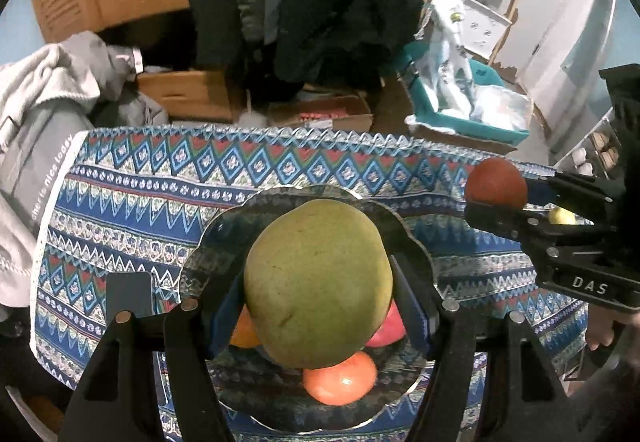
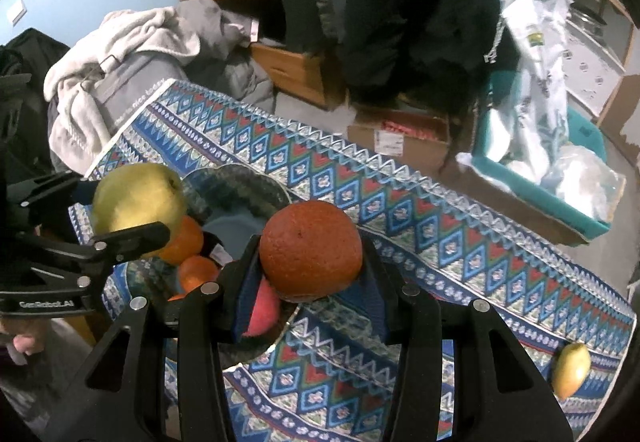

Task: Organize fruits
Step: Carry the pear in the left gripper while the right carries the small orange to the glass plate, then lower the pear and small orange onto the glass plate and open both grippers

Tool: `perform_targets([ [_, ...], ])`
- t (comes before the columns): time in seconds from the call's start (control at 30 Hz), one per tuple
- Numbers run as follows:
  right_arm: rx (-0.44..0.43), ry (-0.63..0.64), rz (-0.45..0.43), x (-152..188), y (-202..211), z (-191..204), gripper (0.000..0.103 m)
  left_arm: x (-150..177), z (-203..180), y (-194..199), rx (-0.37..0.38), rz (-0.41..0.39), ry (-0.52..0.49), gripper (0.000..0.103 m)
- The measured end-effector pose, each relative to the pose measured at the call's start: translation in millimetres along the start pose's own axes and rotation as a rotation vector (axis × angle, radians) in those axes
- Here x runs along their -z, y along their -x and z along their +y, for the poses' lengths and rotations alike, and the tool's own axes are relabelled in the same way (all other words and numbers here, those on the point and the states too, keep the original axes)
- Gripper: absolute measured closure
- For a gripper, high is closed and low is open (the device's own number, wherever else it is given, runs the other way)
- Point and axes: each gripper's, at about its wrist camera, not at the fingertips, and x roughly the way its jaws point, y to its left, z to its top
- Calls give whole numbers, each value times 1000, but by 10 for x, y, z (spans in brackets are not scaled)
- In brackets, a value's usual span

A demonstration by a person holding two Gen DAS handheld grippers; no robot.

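Your left gripper [image 1: 318,306] grasps one smooth green pear [image 1: 318,282] over the scalloped glass plate [image 1: 416,242]; your right gripper [image 2: 312,274] clamps one rough russet-red round fruit [image 2: 311,252].

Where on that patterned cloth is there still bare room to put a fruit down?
Free: the patterned tablecloth between the glass plate and the small yellow lemon, and the far strip behind the plate. Crowded: the plate itself, with oranges and a pink fruit.
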Motion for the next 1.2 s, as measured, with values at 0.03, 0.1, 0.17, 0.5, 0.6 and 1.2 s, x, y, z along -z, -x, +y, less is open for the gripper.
perform_targets([
  [0.03, -5, -1, 5, -8, -33, 5, 57, 7, 25, -37, 1, 7, 4, 33],
  [0.1, -13, -1, 16, -22, -105, 13, 57, 20, 81, -117, 4, 20, 14, 33],
  [0.17, -18, 3, 28, -37, -185, 33, 57, 24, 124, -190, 5, 34, 21, 33],
  [0.5, -39, 13, 88, -13, -508, 83, 57, 39, 274, -504, 3, 81, 54, 33],
  [0.6, -47, 13, 110, 17, -604, 90, 57, 44, 275, -564, 1, 94, 56, 33],
  [1.2, -70, 22, 158, 89, -876, 166, 55, 89, 244, -729, -23, 140, 42, 32],
])
